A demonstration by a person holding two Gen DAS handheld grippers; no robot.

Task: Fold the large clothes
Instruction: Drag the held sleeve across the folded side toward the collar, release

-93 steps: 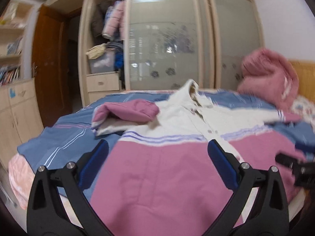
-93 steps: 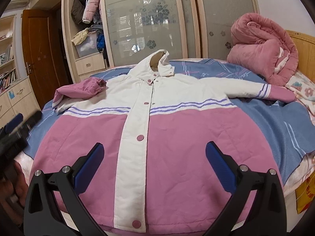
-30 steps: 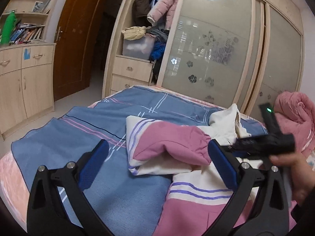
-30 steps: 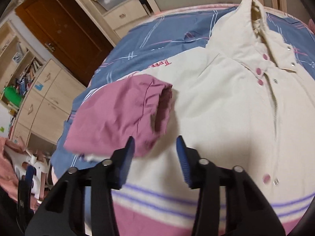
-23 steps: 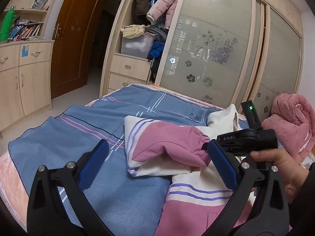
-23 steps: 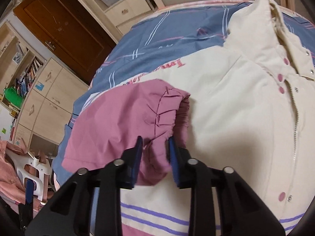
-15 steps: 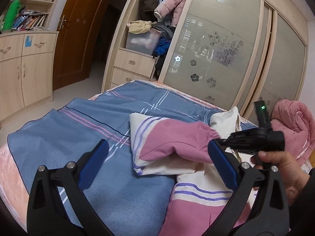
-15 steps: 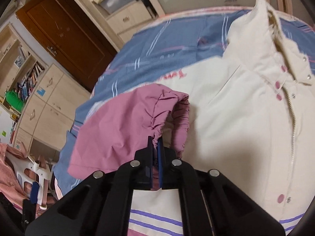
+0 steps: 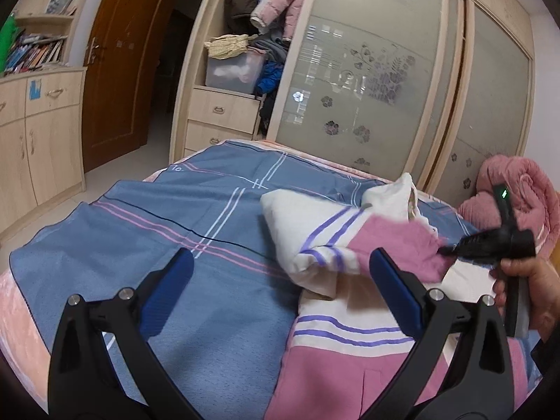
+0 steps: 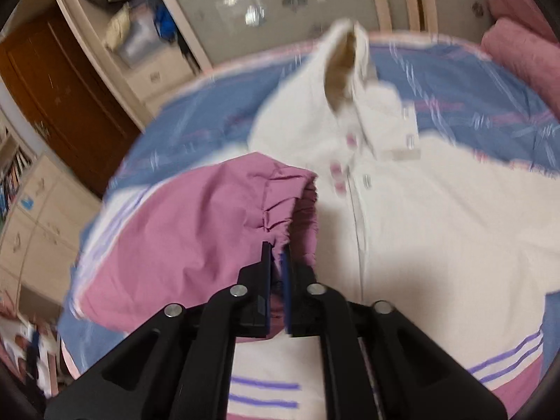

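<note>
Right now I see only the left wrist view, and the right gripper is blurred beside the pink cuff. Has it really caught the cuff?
Observer: Yes. In the right wrist view the right gripper is shut on the gathered elastic edge of the pink cuff; the fabric is pinched between the two blue pads.
Operator: Good. Over which part of the jacket is the cuff at this moment?
Observer: It is over the white chest of the jacket, its opening just beside the row of pink snap buttons. That view is blurred, so I cannot tell whether it touches them.
</note>
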